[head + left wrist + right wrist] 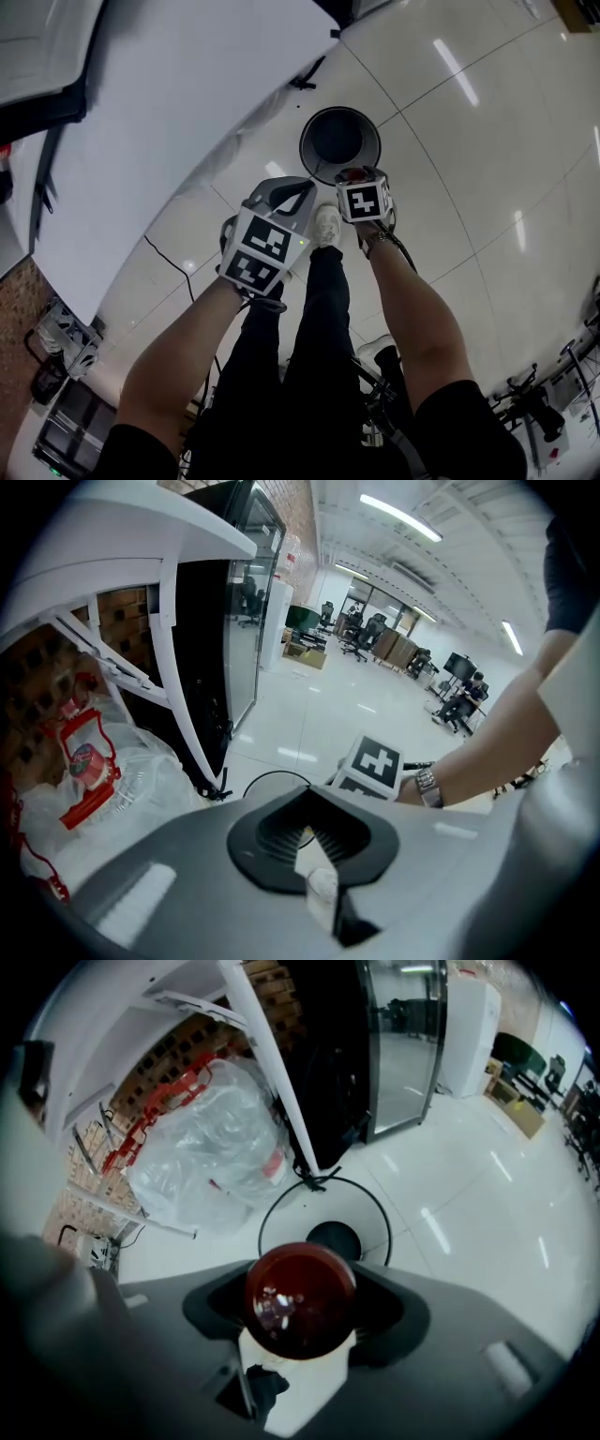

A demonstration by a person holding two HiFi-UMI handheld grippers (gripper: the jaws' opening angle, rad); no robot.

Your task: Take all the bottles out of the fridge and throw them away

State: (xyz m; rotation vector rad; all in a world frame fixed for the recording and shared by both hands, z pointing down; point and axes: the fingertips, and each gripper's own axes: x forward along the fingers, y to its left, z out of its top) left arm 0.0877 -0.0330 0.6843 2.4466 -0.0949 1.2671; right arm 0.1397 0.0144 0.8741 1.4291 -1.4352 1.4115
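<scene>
A bottle with a dark red, rounded end (300, 1299) sits between the pads of my right gripper (302, 1330), which is shut on it. In the head view the bottle (354, 174) hangs at the near rim of a round black wire bin (339, 141) on the floor. From the right gripper view the bin's ring (384, 1218) lies straight below the bottle. My left gripper (298, 187) hovers beside it to the left, near the bin's edge (272, 776). Nothing lies between the left gripper's (305, 832) black ribbed pads, and its jaws look shut.
A white table (169, 112) stands at the left, with a clear plastic bag with red print (211, 1143) under it. A black glass-door fridge (225, 621) stands behind the table. A thin cable (169, 258) runs over the glossy tiled floor. The person's legs and shoes are below me.
</scene>
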